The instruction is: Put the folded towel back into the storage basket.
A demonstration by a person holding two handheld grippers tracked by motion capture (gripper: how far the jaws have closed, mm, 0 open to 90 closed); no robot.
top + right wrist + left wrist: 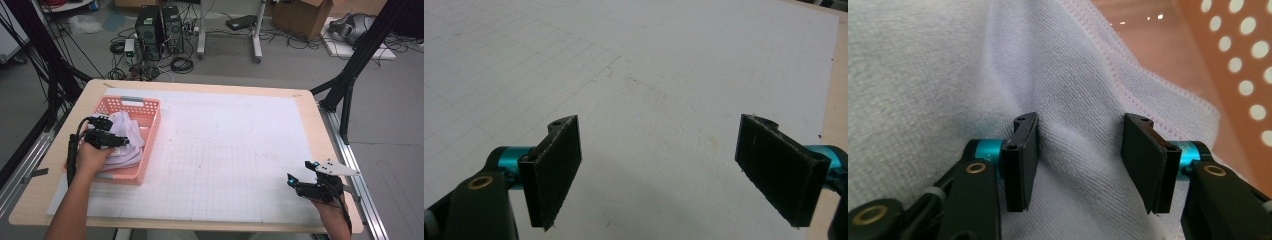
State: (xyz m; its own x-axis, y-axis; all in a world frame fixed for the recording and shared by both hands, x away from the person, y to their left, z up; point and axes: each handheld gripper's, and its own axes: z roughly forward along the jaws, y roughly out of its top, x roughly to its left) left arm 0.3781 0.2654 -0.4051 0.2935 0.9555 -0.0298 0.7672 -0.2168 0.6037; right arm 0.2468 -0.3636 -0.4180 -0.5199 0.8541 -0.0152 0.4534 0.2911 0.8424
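My left tool [1080, 165] sits half-closed astride a fold of the towel [948, 75] in the pink basket [150, 131], not yet pinching; lifting remains. My right tool [674, 170] waits released over the bench [240, 150].

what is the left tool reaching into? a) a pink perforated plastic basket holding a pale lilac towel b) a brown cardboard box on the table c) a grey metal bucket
a: the left tool sits over the pale lilac towel inside the pink perforated plastic basket.
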